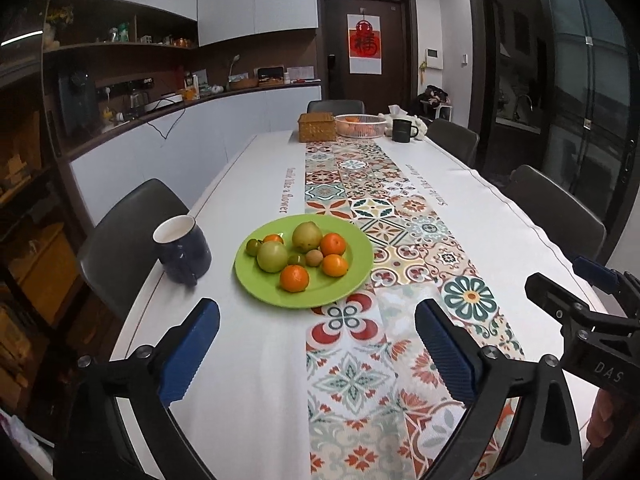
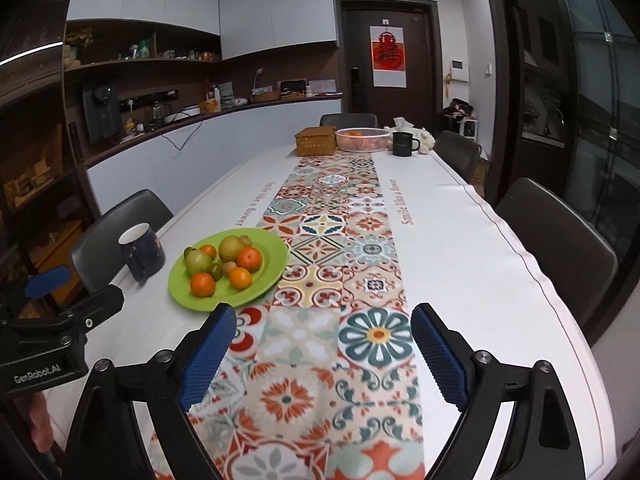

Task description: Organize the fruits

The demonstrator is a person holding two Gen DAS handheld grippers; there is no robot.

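both grippers' fingers spread wide and empty above the table (image 1: 248, 360), left gripper (image 1: 318, 354), right gripper (image 2: 322, 354), green plate (image 1: 352, 276) of fruits (image 1: 296, 254) lying ahead, well apart from the pads

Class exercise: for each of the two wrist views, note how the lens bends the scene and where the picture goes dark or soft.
Left wrist view: fisheye curves the table edge and cabinets; corners are black; shelves at left dim; green plate sharp. Right wrist view: same barrel bend and black corners; far basket slightly soft; glass door dark with faint reflections.
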